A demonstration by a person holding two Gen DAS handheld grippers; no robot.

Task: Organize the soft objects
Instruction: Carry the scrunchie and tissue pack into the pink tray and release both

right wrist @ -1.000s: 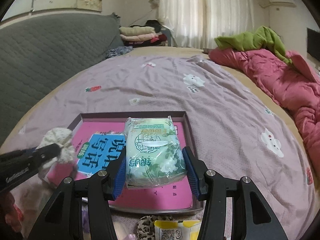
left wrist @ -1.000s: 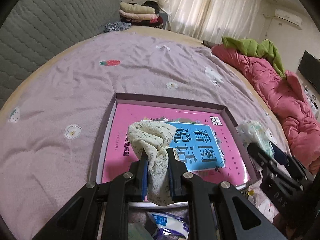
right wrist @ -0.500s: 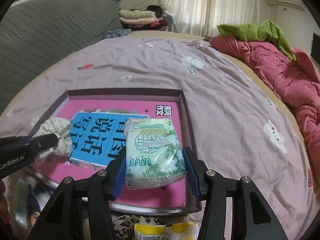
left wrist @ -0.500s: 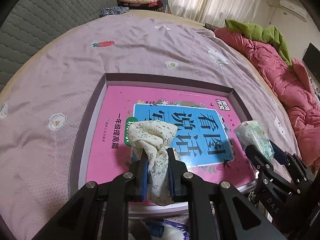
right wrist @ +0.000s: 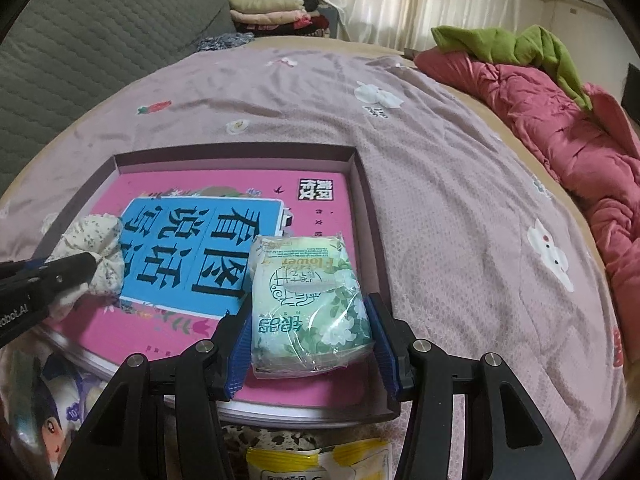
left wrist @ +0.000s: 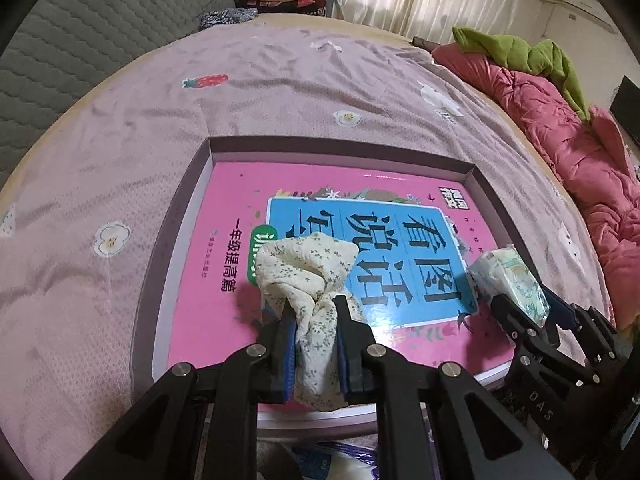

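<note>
Both tools lower over tray: left [left wrist: 316, 316] pinching crumpled floral cloth [left wrist: 308, 268], right [right wrist: 310, 320] squeezing glossy tissue pack [right wrist: 306, 296].

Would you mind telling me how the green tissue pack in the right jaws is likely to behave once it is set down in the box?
The tissue pack looks soft: its plastic wrap creases between the right gripper jaws, so it probably squashes rather than breaks. The glossy film may slide on the smooth pink book. Flat-sided, it seems unlikely to roll.
</note>
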